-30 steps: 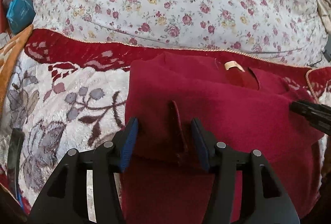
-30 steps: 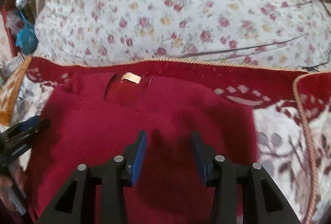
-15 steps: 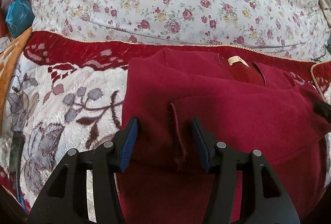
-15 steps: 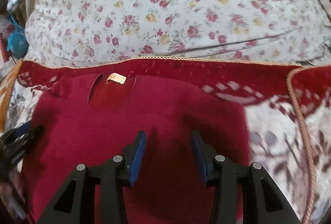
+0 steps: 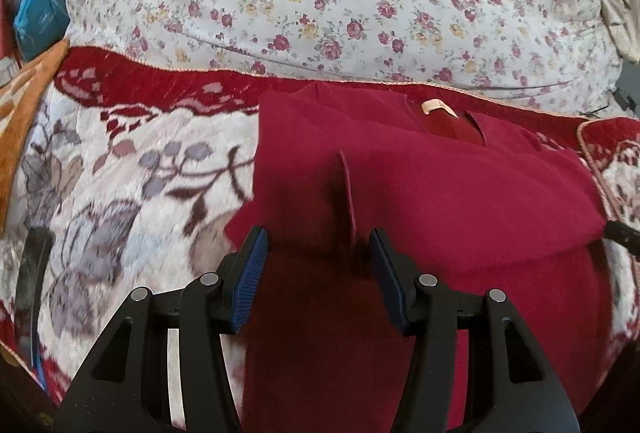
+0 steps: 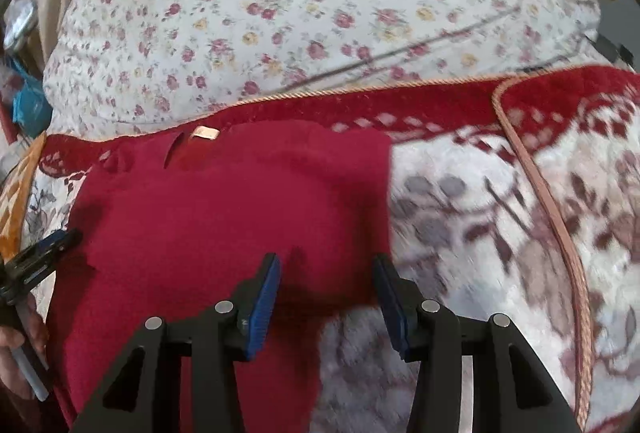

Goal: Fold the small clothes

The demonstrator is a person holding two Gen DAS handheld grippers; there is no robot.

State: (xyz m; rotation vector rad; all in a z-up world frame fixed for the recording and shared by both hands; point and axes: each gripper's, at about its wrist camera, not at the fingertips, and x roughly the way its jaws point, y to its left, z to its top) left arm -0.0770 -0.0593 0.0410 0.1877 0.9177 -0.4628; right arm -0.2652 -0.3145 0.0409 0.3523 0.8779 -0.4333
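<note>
A dark red small garment (image 5: 440,193) lies flat on a patterned blanket, its neck opening and tan label (image 5: 436,106) at the far side. Its sleeves are folded in over the body, and a raised fabric ridge (image 5: 347,193) stands just ahead of my left gripper. My left gripper (image 5: 318,265) is open and empty over the garment's lower left part. My right gripper (image 6: 326,293) is open and empty over the garment (image 6: 224,217) at its lower right corner. The left gripper's tip (image 6: 52,245) shows at the left edge of the right wrist view.
A cream and red floral blanket (image 5: 120,193) covers the surface, with a corded edge (image 6: 560,233) on the right. A large flowered pillow (image 5: 340,1) lies behind the garment. A blue bag (image 5: 36,17) sits at the far left.
Both grippers stayed open and drew back toward the garment's lower edge. The right gripper shifted right to the garment's right corner. The garment lies as before.
</note>
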